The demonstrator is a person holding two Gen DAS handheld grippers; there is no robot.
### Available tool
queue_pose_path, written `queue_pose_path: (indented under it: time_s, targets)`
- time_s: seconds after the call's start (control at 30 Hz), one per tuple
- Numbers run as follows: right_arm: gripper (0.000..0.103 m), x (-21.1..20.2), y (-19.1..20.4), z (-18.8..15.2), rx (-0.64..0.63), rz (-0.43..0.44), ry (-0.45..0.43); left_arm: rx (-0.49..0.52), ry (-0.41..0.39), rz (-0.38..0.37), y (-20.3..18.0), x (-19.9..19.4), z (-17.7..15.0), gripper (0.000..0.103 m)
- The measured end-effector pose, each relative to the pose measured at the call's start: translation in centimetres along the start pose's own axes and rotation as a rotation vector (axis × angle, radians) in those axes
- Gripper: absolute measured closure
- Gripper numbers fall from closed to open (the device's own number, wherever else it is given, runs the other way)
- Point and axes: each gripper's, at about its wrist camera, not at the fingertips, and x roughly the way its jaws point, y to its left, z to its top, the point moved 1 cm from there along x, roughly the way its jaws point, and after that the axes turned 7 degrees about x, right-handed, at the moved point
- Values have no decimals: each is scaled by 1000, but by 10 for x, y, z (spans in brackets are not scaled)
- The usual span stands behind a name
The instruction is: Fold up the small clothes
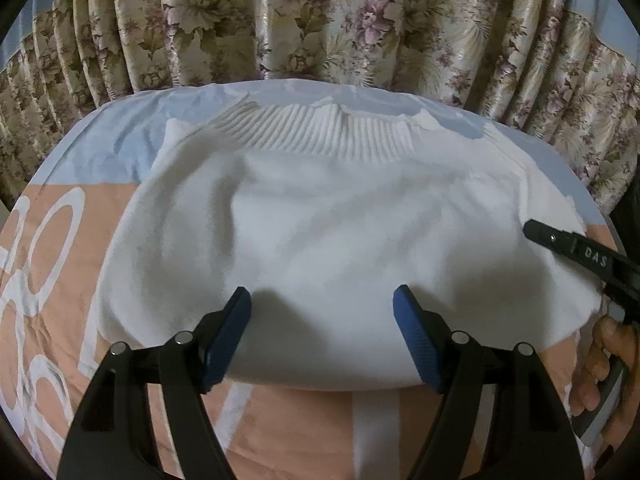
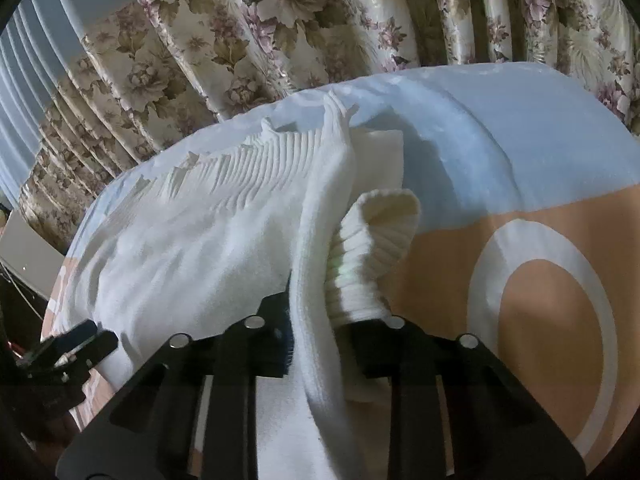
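A white knit sweater point(image 1: 320, 220) lies on the bed, its ribbed hem point(image 1: 320, 132) at the far side. My left gripper point(image 1: 322, 312) is open over the near folded edge, blue pads point(image 1: 228, 332) apart, holding nothing. My right gripper point(image 2: 316, 336) is shut on the sweater's right side fabric point(image 2: 312, 280), with a ribbed cuff point(image 2: 380, 224) bunched just beyond the fingers. The right gripper also shows at the right edge of the left wrist view point(image 1: 576, 252). The left gripper shows at the lower left of the right wrist view point(image 2: 72, 344).
The bed sheet point(image 2: 520, 240) is peach with white circles and a pale blue band at the far side. Floral curtains point(image 1: 320, 20) hang close behind the bed. A hand point(image 1: 604, 360) holds the right gripper's handle.
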Motion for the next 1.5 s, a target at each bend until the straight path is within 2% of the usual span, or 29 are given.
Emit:
queue_pose_path:
  time_s: [0.27,0.47,0.63,0.73,0.87,0.93,1.03,1.17,1.37,1.5]
  targets:
    - [84,-18,9,12,-2,22,-39,36,13,-20,-14,5,-6,29]
    - [84,-31,26,22,-27,48,-60,87,25,7,-23,14,-12,22]
    - [84,-36,37,26,-30,61,-61,44,22,-21,-19,10,-9,22]
    - [84,-39,42,29,-37,63,-60,25,7,-69,-24,5,-6,22]
    - [84,-44,52,33,-57,61,-61,92,24,-34,-37,13,-11,21]
    - [84,-45,56,34,-67,59,-57,80,26,-45,-35,12,-11,21]
    - [84,-48,61,35,-74,60,-57,44,24,-76,-25,6,-11,21]
    - [84,-54,75,38,-100,53,-63,5,6,-74,-8,-6,-11,21]
    - [84,-56,109,43,-123,55,-71,-55,-34,-31,43,-26,2,21]
    - [84,-47,138,45,-118,72,-68,-83,-55,21,89,-38,21,21]
